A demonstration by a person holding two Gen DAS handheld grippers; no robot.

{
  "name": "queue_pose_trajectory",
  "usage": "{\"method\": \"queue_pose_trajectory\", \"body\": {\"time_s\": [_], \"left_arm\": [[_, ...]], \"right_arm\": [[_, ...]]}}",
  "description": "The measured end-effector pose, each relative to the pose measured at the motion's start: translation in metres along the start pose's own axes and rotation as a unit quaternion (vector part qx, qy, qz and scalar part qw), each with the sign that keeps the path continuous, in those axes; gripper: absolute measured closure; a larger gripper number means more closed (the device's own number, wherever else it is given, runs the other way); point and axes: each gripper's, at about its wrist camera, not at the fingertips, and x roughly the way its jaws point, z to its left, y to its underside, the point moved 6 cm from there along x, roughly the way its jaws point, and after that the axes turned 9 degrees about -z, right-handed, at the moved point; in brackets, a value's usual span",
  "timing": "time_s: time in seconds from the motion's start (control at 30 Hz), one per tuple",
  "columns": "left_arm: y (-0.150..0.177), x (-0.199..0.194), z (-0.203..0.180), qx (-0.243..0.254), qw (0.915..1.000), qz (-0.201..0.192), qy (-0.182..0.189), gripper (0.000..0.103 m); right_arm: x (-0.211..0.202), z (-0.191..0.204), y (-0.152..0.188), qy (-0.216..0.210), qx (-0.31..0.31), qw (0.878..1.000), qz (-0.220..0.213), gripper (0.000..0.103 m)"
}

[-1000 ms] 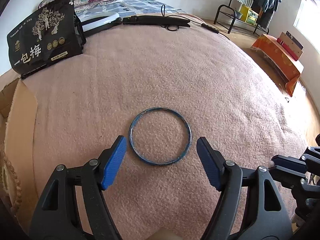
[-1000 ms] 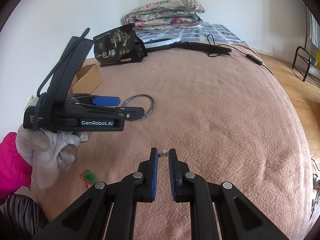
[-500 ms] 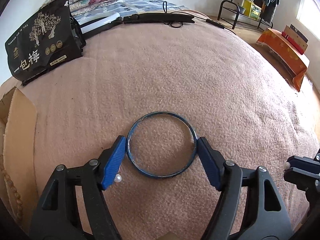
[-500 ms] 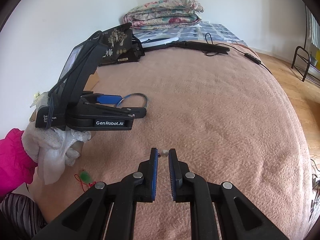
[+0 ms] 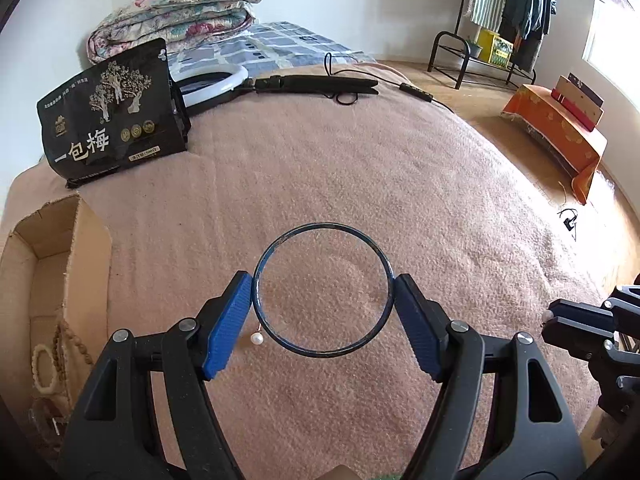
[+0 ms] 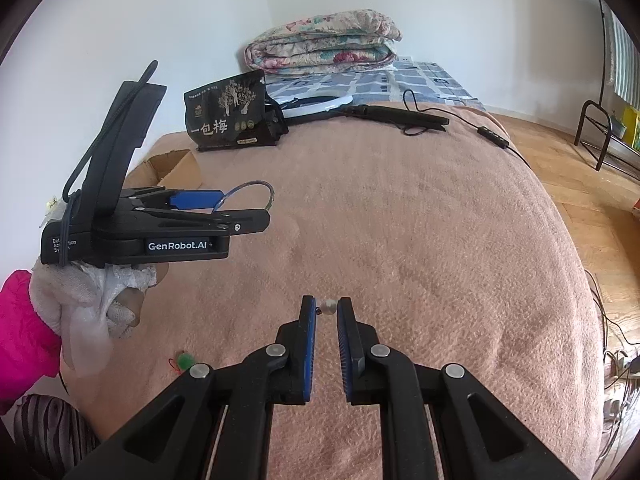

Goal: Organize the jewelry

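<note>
Above the pink blanket (image 5: 360, 168): both grippers are hovering.
Left gripper (image 5: 322, 300): standing wide, pads pinching the thin dark-blue ring bangle (image 5: 322, 345) by its sides, clear of the blanket.
Right gripper (image 6: 327, 307): closing tight on a small white pearl bead (image 6: 329, 305) at its tips.
Loose white pearl (image 5: 256, 338): lying just beside the bangle.

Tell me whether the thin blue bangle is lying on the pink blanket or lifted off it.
Lifted. The thin blue metal bangle is clamped between the left gripper pads, and the right wrist view shows it in the air above the pink blanket.

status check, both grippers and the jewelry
Left gripper shut on blue bangle, lifted off blanket. Right gripper shut on pearl. Nothing in the way.
</note>
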Motion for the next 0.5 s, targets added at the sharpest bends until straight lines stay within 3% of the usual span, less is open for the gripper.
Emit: {"method": "queue_pose_trajectory", "body": {"time_s": [0.23, 0.5], "left_arm": [[-0.010, -0.040, 0.026, -0.008, 0.9997, -0.022, -0.005, 0.029], [-0.017, -0.082, 0.089, -0.035, 0.9979, -0.044, -0.033, 0.029]], "right_arm": [[-0.010, 0.027, -0.018, -0.008, -0.018, 1.000, -0.012, 0.094], [-0.003, 0.079, -0.043, -0.034, -0.047, 0.998, -0.020, 0.094]]}}
